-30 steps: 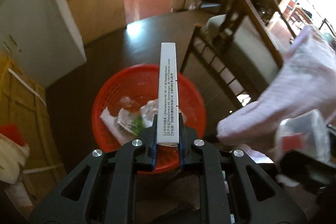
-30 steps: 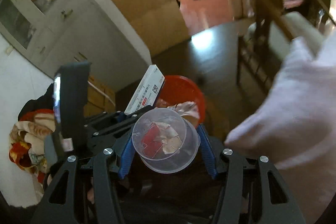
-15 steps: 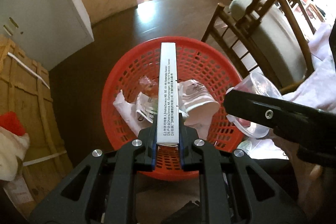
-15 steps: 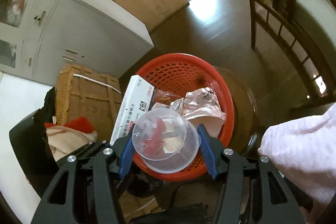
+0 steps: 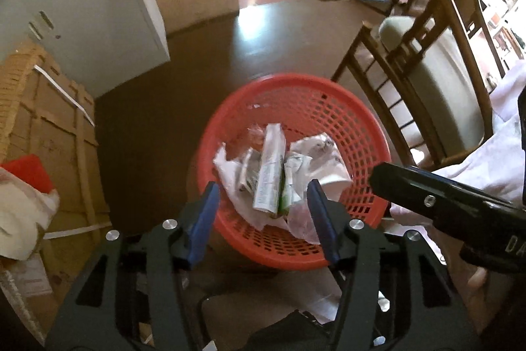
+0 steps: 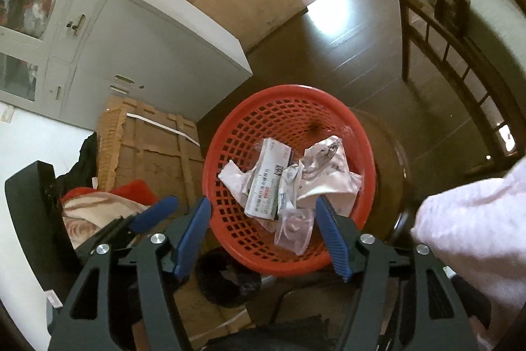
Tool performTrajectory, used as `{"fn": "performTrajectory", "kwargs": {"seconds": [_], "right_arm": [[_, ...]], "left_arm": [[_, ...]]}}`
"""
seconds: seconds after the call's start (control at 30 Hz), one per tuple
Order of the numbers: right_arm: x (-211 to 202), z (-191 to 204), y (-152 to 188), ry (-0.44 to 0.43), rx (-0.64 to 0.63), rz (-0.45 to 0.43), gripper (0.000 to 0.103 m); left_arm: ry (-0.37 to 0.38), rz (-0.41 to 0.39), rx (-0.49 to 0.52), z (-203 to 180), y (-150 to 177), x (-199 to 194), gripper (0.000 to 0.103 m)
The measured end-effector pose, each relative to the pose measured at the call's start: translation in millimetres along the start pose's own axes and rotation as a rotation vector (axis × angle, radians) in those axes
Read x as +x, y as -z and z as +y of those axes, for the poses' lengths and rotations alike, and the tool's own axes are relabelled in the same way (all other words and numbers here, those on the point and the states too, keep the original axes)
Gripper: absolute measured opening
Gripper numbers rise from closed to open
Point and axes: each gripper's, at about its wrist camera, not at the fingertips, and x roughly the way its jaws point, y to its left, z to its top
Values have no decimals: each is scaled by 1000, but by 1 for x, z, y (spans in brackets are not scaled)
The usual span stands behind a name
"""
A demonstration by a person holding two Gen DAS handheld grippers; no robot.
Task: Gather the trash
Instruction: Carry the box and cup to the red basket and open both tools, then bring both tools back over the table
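The box [image 5: 269,168] lies in the red basket [image 5: 348,107], straight ahead of and below the left claw [image 5: 261,213], long side running away from it, on top of crumpled paper [image 5: 315,153] and wrappers. It sits there because the left claw's jaws have just been opening over the basket; they now stand wide with nothing between them, the pads clear of everything.

The clear cup [image 6: 294,227] rests at the near inner wall of the basket, just ahead of the right claw [image 6: 261,234], between its pads in the view but below them and untouched. That claw's jaws have also just been opening and stand wide and empty, so both pieces look dropped, judging by how they lie.

Both claws point steeply down over the rim, side by side, which keeps anything let go inside the basket. To the left of them stands a cardboard crate [image 6: 154,153]; to the right, a chair [image 5: 427,61].
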Motion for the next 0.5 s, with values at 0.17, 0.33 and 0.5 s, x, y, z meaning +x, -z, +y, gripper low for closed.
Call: {"fn": "performTrajectory", "kwargs": {"seconds": [0.17,0.33,0.5], "right_arm": [[-48,9,12,-24,-45,-77,72],[-126,13,33,13,-116,-236,73],[-227,-15,70,109,-121,-439,80]], "left_arm": [[19,-32,25,-13,-1,-16,62],[64,-74,75,-42,-3,-41,64],[121,-144,156,-82,2,-75,68]]}}
